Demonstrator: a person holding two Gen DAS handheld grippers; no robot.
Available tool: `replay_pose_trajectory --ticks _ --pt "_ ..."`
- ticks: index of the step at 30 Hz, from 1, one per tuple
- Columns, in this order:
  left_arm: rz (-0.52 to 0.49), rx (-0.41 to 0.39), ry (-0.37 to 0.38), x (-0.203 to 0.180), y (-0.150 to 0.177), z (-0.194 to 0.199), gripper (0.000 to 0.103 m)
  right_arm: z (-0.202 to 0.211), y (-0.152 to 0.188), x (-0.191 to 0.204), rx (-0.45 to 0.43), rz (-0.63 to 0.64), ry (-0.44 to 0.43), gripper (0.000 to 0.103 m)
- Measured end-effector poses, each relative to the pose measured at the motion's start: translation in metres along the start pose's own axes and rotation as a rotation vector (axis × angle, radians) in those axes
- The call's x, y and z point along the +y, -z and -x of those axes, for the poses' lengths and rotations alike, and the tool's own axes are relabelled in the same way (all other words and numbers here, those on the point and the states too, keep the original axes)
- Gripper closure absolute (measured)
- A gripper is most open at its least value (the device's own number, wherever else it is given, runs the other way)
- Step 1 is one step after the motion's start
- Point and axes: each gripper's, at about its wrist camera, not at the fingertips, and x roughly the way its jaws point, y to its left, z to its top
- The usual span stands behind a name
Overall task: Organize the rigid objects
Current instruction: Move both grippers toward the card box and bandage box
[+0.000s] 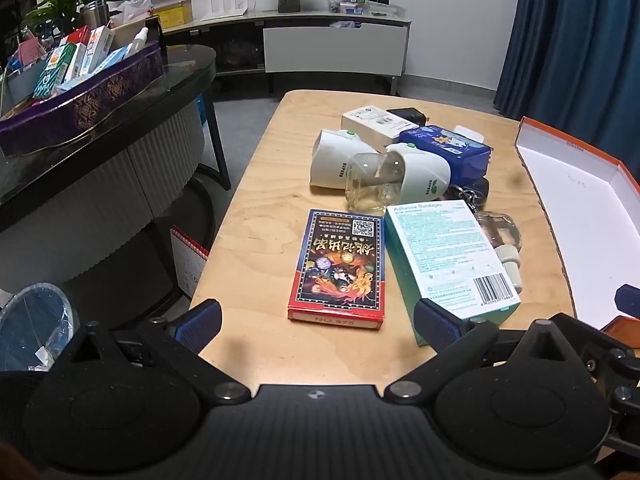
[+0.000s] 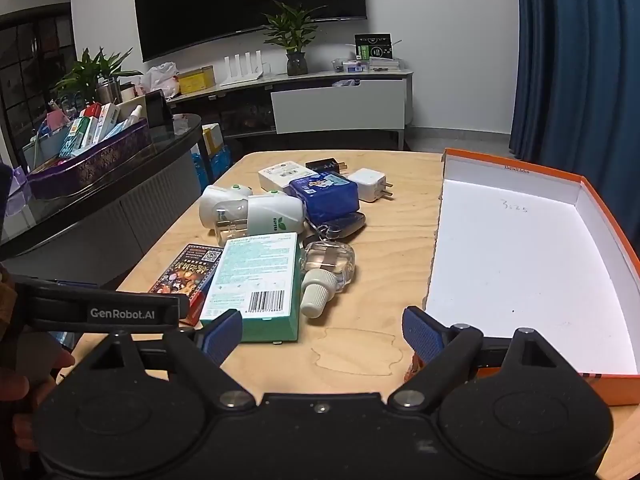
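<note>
A pile of rigid objects lies on the wooden table (image 1: 256, 216): a red card box (image 1: 338, 264), a teal bandage box (image 1: 448, 256), two white plug-in devices (image 1: 340, 160), a clear refill bottle (image 2: 328, 268), a blue tin (image 2: 324, 196), a white charger (image 2: 370, 184) and a key fob (image 2: 340, 226). An empty orange box lid with a white inside (image 2: 520, 264) lies to the right. My left gripper (image 1: 318, 320) is open and empty, just short of the card box. My right gripper (image 2: 322, 334) is open and empty, between the bandage box and the lid.
A dark counter (image 1: 100, 152) at the left holds a purple tray of boxes (image 1: 80, 108). A bin (image 1: 32, 328) stands on the floor at the lower left. A TV cabinet (image 2: 320, 92) and blue curtains (image 2: 580, 60) are behind.
</note>
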Motion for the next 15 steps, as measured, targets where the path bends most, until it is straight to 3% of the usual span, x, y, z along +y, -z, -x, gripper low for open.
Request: replay_pose_trajectory --ticks 15 --pt "0.003 0.005 0.005 0.0027 0.0016 -0.0039 0.0 -0.0028 0.0013 0.0054 -0.002 0.002 -0.001 0.001"
